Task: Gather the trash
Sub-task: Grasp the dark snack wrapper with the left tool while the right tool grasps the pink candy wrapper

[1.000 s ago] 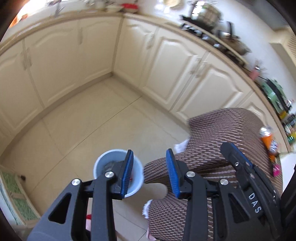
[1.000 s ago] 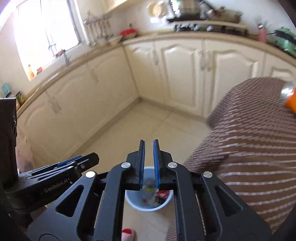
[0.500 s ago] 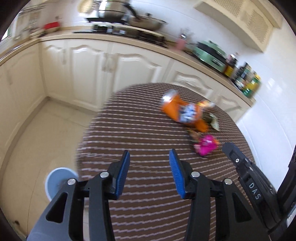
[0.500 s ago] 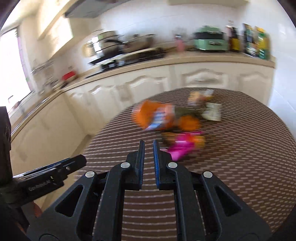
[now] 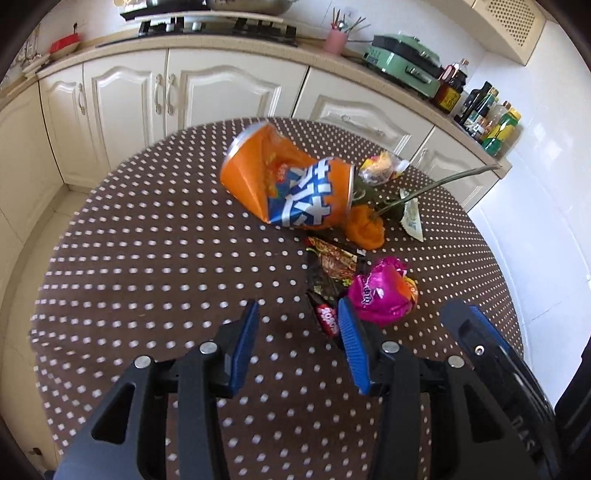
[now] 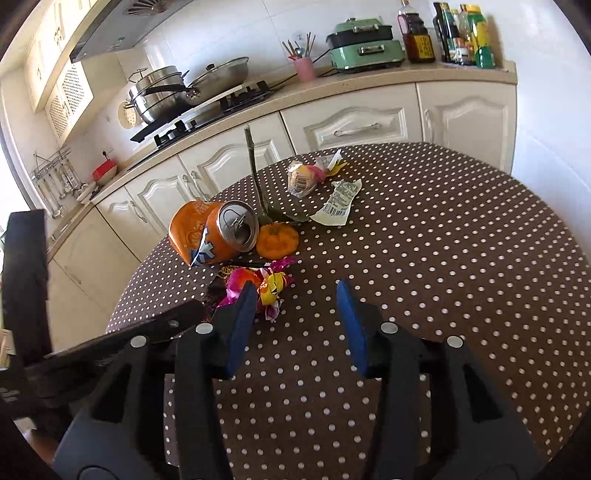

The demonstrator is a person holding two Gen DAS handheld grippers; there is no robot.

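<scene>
A crushed orange soda can [image 5: 288, 184] [image 6: 212, 232] lies on the round brown polka-dot table [image 5: 166, 258] [image 6: 443, 240]. Beside it lie an orange flower with a long stem [image 5: 365, 225] [image 6: 277, 240], a pink wrapper [image 5: 380, 291] [image 6: 255, 282], dark snack wrappers [image 5: 328, 266], a white torn packet [image 6: 338, 203] and a clear wrapped item [image 6: 303, 177]. My left gripper [image 5: 297, 321] is open and empty, just short of the wrappers. My right gripper [image 6: 295, 299] is open and empty, its left finger beside the pink wrapper.
Cream kitchen cabinets [image 5: 147, 92] and a counter run behind the table, with a stove and pots [image 6: 192, 88], a green appliance [image 6: 364, 44] and bottles [image 6: 461, 33]. The floor shows at the left of the table [image 5: 22, 258].
Both grippers swung from above the floor bin up to the table and closed in on the trash pile. The right gripper, shut before, has opened.
</scene>
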